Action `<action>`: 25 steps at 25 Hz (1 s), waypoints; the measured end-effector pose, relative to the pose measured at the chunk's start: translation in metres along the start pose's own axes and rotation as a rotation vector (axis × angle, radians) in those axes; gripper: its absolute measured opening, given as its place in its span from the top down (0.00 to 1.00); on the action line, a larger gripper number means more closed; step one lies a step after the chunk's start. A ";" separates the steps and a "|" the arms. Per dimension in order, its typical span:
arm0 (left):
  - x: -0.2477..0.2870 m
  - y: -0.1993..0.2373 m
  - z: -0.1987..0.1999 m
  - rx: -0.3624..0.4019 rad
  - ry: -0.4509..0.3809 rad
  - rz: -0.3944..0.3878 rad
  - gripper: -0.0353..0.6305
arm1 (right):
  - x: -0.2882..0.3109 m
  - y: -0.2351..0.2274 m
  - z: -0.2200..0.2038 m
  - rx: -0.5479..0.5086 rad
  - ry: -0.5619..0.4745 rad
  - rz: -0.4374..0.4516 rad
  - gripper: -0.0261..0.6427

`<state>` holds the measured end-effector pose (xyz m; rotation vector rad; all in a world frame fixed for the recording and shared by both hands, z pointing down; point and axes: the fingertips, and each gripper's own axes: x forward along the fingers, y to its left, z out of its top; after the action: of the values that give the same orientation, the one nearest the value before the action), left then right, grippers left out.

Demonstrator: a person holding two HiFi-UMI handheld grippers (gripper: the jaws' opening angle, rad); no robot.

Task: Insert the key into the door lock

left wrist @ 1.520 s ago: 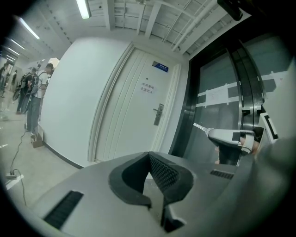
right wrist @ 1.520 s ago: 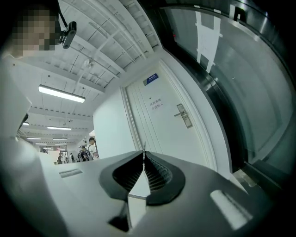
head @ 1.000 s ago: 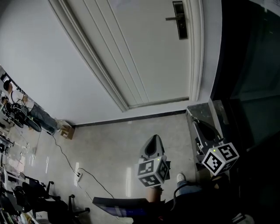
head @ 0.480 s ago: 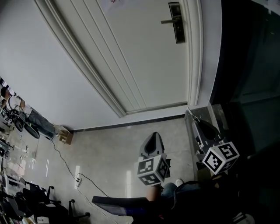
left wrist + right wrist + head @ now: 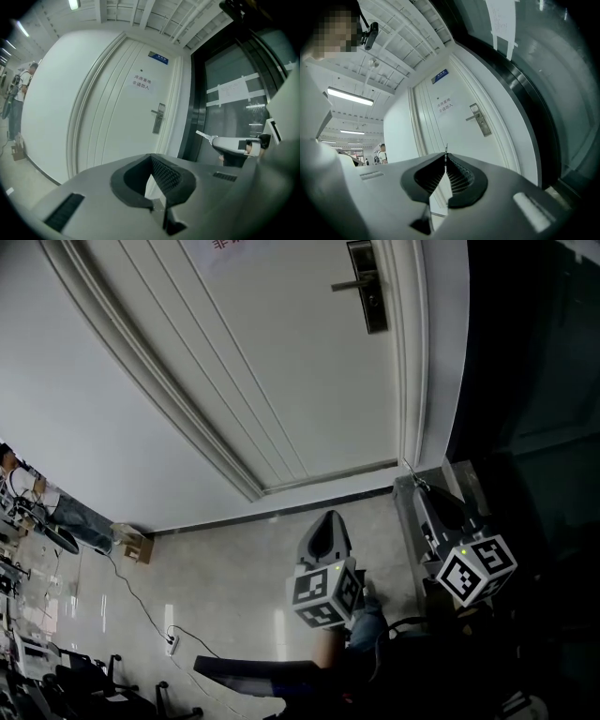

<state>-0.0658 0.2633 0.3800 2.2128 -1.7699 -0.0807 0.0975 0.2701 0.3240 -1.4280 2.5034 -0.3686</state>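
Right gripper (image 5: 446,159) is pinched shut on the key (image 5: 446,149), blade poking past the jaw tips toward the white door (image 5: 281,352), well apart from its lock plate (image 5: 372,294) and lever handle; left gripper (image 5: 151,160) is closed on nothing, hanging beside it above the tiled floor (image 5: 234,568)

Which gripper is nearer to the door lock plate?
Right. The right gripper, shut on the key, points toward the door lock plate from almost straight below it. The left gripper sits lower and further left, behind the right one.
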 end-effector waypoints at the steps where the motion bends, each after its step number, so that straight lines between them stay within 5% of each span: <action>1: 0.010 0.002 0.004 0.003 -0.002 -0.012 0.95 | 0.009 -0.003 0.002 -0.005 -0.008 -0.006 0.94; 25: 0.214 0.113 0.071 -0.012 0.022 -0.123 0.95 | 0.241 -0.041 0.004 -0.061 -0.022 -0.095 0.94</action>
<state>-0.1383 0.0218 0.3737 2.3035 -1.6167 -0.0942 0.0128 0.0412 0.3150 -1.5699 2.4550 -0.2935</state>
